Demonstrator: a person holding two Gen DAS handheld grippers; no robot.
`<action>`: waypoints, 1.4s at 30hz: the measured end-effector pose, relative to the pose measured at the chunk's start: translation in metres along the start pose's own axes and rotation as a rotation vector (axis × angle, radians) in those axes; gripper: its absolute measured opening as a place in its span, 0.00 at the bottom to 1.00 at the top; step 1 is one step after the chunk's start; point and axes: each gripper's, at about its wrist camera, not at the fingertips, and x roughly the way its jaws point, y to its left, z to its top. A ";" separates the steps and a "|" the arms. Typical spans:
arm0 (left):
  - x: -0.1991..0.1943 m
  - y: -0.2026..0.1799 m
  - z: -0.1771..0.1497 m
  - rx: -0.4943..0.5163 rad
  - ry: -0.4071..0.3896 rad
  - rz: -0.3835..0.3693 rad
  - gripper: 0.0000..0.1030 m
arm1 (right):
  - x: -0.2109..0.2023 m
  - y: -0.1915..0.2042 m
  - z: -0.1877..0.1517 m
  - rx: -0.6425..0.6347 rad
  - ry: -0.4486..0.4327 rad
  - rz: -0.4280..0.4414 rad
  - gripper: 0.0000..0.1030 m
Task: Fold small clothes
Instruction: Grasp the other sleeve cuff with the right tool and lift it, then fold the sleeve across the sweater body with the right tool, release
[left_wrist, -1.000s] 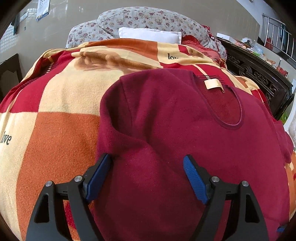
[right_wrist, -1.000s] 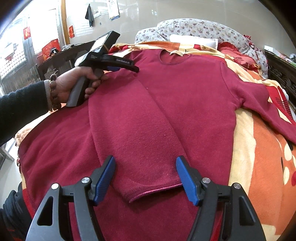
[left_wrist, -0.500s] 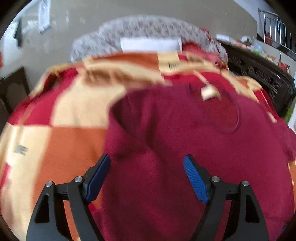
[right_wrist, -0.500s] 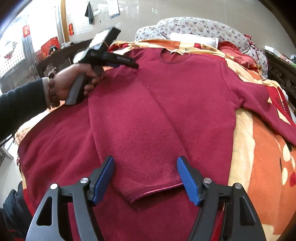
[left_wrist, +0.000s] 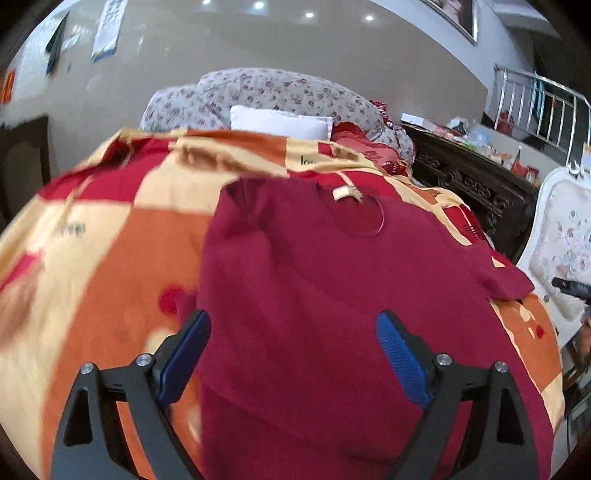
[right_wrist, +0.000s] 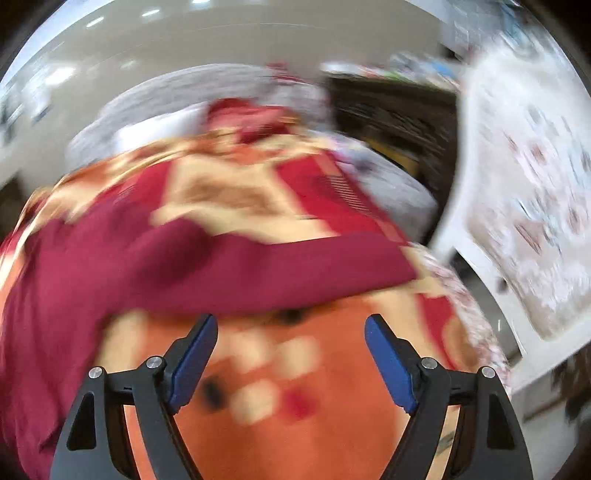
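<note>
A dark red long-sleeved fleece top lies flat on a checked orange, cream and red blanket on a bed, neck hole and cream label at the far end. Its left sleeve is folded over the body. My left gripper is open and empty, raised above the top's left part. My right gripper is open and empty above the blanket, just short of the outstretched right sleeve. The right wrist view is blurred by motion.
Floral pillows and a white cushion lie at the bed's head. A dark carved wooden cabinet stands to the right of the bed, with a white upholstered chair nearer. The chair also shows in the right wrist view.
My left gripper has pulled back and up from the top. My right gripper has swung right, from the folded left sleeve's cuff to the outstretched right sleeve. Both stay open.
</note>
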 end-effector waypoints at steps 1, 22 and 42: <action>0.006 0.000 -0.006 -0.003 0.018 0.031 0.88 | 0.010 -0.025 0.008 0.074 0.021 -0.011 0.83; 0.016 0.026 -0.010 -0.159 0.061 0.075 0.88 | 0.129 -0.143 0.031 0.602 0.127 0.191 0.07; -0.039 0.041 -0.005 -0.213 -0.017 0.073 0.88 | -0.077 0.252 0.001 -0.156 -0.069 0.891 0.06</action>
